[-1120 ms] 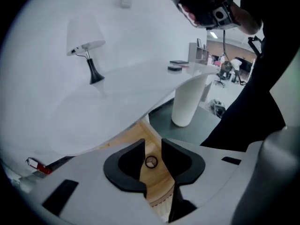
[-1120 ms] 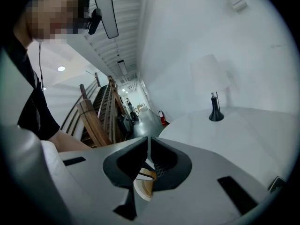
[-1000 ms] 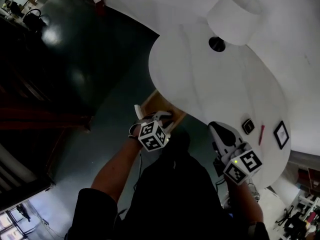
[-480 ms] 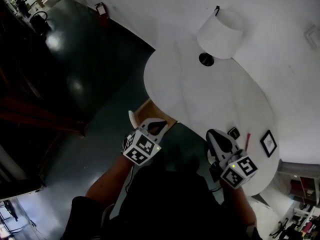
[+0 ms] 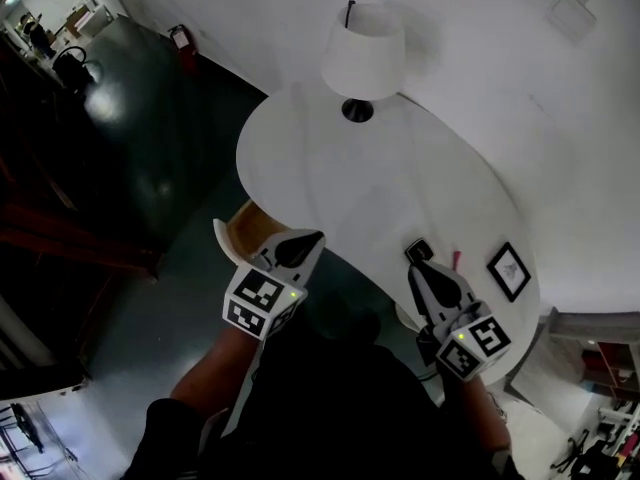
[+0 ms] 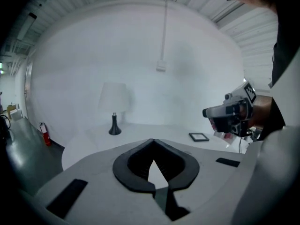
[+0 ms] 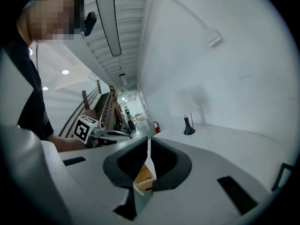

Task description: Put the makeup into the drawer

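A small black makeup case (image 5: 418, 248) and a thin red stick (image 5: 455, 260) lie near the front edge of the white table (image 5: 330, 178). My right gripper (image 5: 413, 267) hovers just short of the black case; its jaws are shut and empty in the right gripper view (image 7: 148, 142). My left gripper (image 5: 316, 237) is raised beside the wooden drawer (image 5: 243, 230), which stands open under the table's left edge. Its jaws have just closed with nothing between them (image 6: 153, 141). The left gripper view also shows the right gripper (image 6: 232, 116).
A white lamp (image 5: 362, 53) stands at the back of the table, and a framed picture (image 5: 508, 266) lies at its right end. Dark floor (image 5: 150, 158) spreads to the left, with a red extinguisher (image 5: 180, 38) by the wall.
The left gripper has lifted up and away from the drawer opening. The right gripper has moved forward to the black case. The head view has swung, so the table sits further left.
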`<action>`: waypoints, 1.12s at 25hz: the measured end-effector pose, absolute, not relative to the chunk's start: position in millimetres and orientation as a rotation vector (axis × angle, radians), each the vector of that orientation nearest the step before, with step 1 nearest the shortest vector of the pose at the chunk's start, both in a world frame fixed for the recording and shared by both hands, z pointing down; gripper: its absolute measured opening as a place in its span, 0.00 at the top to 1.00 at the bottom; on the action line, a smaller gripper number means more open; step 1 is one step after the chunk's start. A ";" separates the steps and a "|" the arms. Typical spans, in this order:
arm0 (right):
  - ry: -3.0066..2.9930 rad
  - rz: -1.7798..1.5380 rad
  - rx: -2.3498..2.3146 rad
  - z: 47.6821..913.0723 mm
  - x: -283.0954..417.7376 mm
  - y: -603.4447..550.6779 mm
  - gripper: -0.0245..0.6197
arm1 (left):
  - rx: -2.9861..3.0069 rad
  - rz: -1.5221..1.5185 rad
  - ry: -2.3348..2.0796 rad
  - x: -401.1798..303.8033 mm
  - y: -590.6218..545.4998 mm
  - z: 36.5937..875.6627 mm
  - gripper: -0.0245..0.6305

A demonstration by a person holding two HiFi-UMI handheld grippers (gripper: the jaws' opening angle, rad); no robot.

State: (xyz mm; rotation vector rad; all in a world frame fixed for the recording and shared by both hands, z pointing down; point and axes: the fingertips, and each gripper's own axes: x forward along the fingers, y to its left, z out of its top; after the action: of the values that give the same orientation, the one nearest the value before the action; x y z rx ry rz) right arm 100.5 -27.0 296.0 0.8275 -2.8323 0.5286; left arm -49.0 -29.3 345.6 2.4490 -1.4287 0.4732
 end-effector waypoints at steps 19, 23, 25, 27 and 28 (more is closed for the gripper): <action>-2.776 0.516 1.162 281.7 247.4 -33.4 0.93 | 2.574 0.453 -1.271 107.3 -54.5 333.7 0.95; -2.742 0.558 1.249 286.1 259.1 -42.3 0.93 | 2.641 0.502 -1.198 128.3 -65.8 338.3 0.95; -2.710 0.563 1.267 294.8 263.6 -43.1 0.93 | 2.647 0.520 -1.191 133.1 -72.3 343.0 0.95; -2.701 0.597 1.285 300.3 264.9 -43.2 0.93 | 2.639 0.560 -1.156 138.3 -77.6 353.4 0.94; -2.708 0.629 1.295 301.0 264.1 -42.9 0.93 | 2.635 0.589 -1.124 141.5 -78.9 360.2 0.94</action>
State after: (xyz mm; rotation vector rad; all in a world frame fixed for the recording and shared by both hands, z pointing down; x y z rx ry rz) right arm 264.1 -42.9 301.0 1.2954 -2.7080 0.6287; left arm 141.5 -78.9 360.2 2.6348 -1.1240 0.5889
